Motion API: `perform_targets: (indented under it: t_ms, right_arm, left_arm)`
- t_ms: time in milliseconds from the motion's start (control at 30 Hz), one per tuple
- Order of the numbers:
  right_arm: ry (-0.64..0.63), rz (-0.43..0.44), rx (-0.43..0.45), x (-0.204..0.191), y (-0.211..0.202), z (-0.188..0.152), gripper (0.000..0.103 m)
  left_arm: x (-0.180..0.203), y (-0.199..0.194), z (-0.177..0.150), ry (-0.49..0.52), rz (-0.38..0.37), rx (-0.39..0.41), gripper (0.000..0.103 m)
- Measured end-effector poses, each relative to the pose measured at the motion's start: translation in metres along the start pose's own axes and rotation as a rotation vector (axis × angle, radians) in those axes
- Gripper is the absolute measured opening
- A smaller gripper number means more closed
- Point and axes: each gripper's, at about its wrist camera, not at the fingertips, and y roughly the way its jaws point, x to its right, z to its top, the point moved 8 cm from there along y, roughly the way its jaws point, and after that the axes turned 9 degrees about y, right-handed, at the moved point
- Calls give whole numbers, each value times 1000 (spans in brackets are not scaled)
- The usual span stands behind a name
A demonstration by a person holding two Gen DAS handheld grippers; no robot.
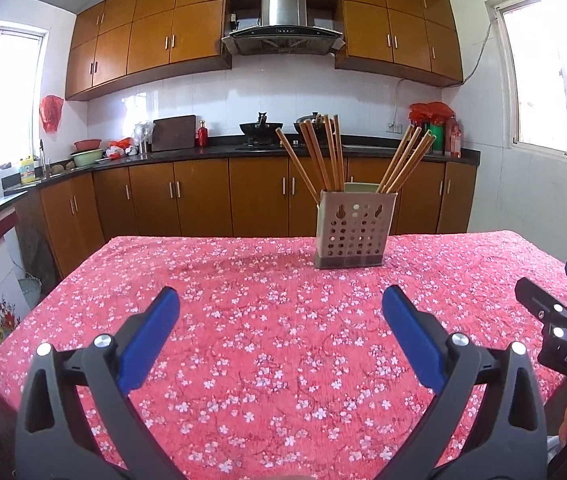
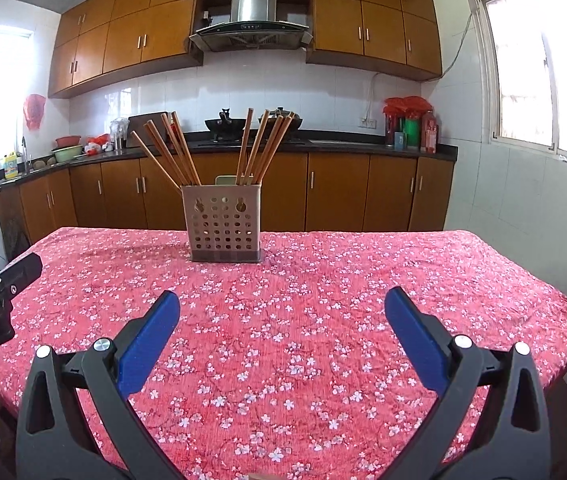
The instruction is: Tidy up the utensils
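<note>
Wooden cabinets [image 2: 335,188] and a steel range hood [image 2: 251,20] backed the kitchen, and a table under a red floral tablecloth [image 2: 323,300] filled the foreground. One utensil holder [image 2: 223,222] stood toward the far edge of the cloth: a beige box, its face pierced with round holes, on a darker base. Wooden chopsticks [image 2: 171,152] leaned out of it in two fans, about five to the left and about five to the right. Two grippers were in view. The left gripper [image 1: 281,334] hung low over the cloth with its blue-padded jaws spread wide and empty. The right gripper [image 2: 283,336] was beside it, equally wide, gripping nothing, well short of the holder.
</note>
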Motion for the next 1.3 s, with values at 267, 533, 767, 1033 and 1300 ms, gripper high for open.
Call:
perform_targets:
  t_ms: [267, 533, 767, 1033, 1300]
  right_arm:
    - [4, 1, -5, 1, 0, -2, 101]
    - [10, 3, -7, 3, -2, -3, 101]
    - [17, 2, -10, 4, -1, -3, 101]
    - [28, 1, -20, 6, 1, -4, 101]
    - [29, 1, -19, 6, 1, -4, 101]
  left_arm:
    - [-1, 3, -8, -13, -2, -19, 99]
    - [0, 2, -7, -11, -6, -9, 99]
    - [2, 2, -7, -10, -7, -10, 99]
    - [2, 2, -7, -10, -9, -10, 99]
    - [3, 2, -7, -11, -11, -10, 99]
